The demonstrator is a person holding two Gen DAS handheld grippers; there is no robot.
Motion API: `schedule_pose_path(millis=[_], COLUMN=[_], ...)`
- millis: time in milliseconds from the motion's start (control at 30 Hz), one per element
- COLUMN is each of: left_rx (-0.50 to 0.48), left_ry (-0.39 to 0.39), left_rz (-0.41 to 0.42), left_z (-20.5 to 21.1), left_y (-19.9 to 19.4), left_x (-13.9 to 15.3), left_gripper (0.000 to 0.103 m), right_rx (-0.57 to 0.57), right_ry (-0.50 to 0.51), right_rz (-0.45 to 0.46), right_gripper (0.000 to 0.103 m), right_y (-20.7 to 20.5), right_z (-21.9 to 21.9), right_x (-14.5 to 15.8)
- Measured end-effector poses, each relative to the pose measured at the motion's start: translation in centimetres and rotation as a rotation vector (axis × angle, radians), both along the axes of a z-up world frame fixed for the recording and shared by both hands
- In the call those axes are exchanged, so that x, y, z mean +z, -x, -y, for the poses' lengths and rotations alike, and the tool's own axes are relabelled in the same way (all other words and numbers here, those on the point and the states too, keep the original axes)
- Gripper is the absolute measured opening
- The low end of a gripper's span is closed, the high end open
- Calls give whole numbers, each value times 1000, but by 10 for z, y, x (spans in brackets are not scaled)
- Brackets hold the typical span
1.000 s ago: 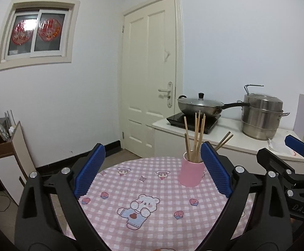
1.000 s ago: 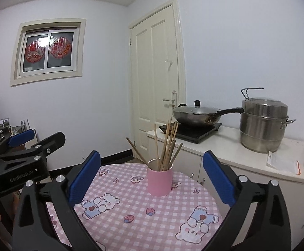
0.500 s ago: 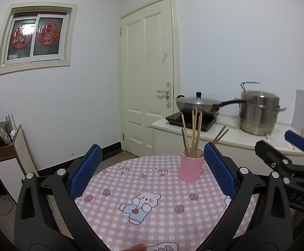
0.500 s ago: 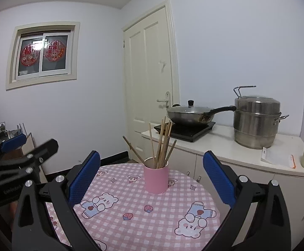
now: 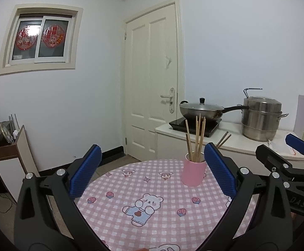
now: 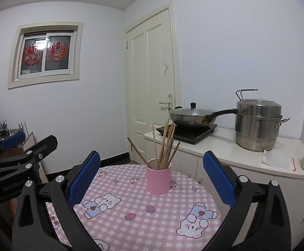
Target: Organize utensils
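Table (image 5: 131,226) with pink check cloth; pink cup (image 5: 193,173) stands near its far edge, chopsticks (image 5: 197,138) upright in it, long axes near vertical, fanned. Nothing else is seen loose on the cloth. Cup lies ahead of both grippers: right of centre for left gripper (image 5: 153,172), near centre for right gripper (image 6: 152,173), judged the better aligned. Both are wide open, nothing held. Right view alone shows the left-leaning stick (image 6: 136,149); in the left view the fan is part hidden by a pad.
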State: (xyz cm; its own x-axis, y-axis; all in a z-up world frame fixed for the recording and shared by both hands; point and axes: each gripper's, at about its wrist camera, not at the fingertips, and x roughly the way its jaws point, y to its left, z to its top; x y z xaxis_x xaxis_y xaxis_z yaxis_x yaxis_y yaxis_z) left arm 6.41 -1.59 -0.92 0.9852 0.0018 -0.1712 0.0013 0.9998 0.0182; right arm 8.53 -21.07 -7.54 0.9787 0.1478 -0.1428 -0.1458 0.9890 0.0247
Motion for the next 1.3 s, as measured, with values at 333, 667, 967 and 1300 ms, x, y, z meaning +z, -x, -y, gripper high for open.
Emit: schedule_pose_path(millis=[333,667,967,1300], left_rx=[-7,-9,-11,-10], left_ry=[25,29,26,21], left_rz=[-2,4,6,6], left_z=[-5,-8,-7,-6], left_y=[1,5,6,9], left_x=[-2,0,1,3], left_gripper=[97,97,97,97], right_rx=[-8,-4,-3,2], right_ry=[15,17,21,18], right_rz=[13,14,12,15], right_gripper=[95,95,95,95], right_y=[6,8,9,11], right_z=[-2,-3,-3,-3], right_x=[2,3,4,4])
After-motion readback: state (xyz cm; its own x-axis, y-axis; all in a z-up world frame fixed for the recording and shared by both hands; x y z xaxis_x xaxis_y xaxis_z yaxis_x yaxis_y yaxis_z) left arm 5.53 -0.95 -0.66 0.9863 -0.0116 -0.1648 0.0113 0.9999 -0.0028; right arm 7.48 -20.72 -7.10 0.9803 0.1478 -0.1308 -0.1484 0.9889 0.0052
